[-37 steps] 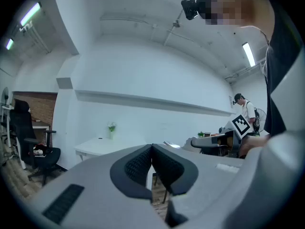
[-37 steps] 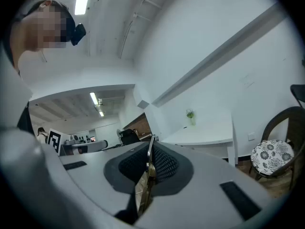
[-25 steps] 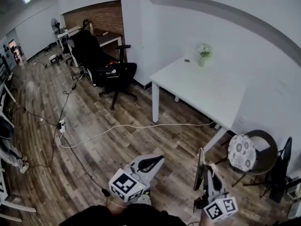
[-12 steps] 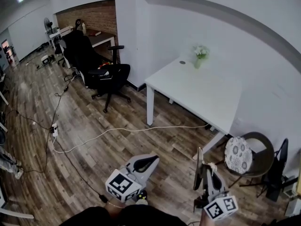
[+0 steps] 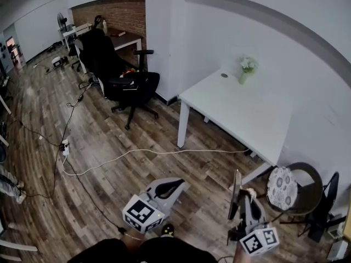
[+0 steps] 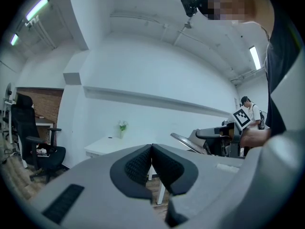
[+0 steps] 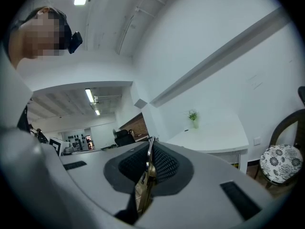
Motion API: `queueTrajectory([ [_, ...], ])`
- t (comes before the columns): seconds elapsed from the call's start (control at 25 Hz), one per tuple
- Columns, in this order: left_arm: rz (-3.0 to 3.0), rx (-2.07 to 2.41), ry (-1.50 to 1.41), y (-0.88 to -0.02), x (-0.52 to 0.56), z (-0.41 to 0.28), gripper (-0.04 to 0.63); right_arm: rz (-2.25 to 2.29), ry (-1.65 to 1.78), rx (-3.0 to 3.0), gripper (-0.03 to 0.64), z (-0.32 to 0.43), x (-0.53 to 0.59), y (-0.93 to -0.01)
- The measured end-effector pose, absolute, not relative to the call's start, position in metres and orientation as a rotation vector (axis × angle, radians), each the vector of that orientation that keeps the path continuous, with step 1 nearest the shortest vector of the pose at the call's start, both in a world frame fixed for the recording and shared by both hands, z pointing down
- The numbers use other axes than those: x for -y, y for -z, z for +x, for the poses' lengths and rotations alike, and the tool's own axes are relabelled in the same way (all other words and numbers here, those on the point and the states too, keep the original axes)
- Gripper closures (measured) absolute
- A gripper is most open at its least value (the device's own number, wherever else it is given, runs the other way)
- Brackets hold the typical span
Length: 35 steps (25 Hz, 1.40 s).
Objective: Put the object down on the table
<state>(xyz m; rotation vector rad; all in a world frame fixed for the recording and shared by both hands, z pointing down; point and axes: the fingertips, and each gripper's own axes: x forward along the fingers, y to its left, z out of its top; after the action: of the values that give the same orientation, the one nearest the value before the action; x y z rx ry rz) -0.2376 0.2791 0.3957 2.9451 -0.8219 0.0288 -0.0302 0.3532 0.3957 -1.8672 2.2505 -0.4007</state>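
Right gripper (image 5: pixel 240 203), fingers pinching a thin flat object (image 5: pixel 236 190) held on edge above the wooden floor (image 5: pixel 109 141), well apart from the white worktop (image 5: pixel 241 111) farther off; left gripper (image 5: pixel 180 186), fingers pressed together on nothing. To set it down well, carry it over bare worktop away from the flower vase (image 5: pixel 247 70), tilt it flat, lower until it rests, then spread the fingers.

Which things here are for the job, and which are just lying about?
For the job: right gripper, the thin flat object it pinches, white table.
Just lying about: left gripper (shut, empty), flower vase, black office chair, cushioned chair, floor cable.
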Motion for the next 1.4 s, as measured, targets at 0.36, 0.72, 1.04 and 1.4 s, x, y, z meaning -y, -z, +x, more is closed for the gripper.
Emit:
queueTrajectory([
  [0.36,2.916,0.843,-0.017,-0.404,-0.254,-0.27,0.597,-1.864,0.412,-2.236,0.603,-0.053,-0.328,-0.4],
  [0.72,2.913,0.835,-0.044,-0.412,-0.227,-0.258,0.597,-1.866,0.395,-2.242,0.603,-0.042,-0.301,-0.399],
  [1.04,2.886,0.906,-0.049,-0.403,-0.182,-0.24,0.597,-1.809,0.385,-2.249,0.603,-0.011,-0.241,-0.396],
  [1.4,2.866,0.957,-0.046,-0.403,-0.115,-0.197,0.597,-1.782,0.42,-2.277,0.603,0.034,-0.165,-0.403],
])
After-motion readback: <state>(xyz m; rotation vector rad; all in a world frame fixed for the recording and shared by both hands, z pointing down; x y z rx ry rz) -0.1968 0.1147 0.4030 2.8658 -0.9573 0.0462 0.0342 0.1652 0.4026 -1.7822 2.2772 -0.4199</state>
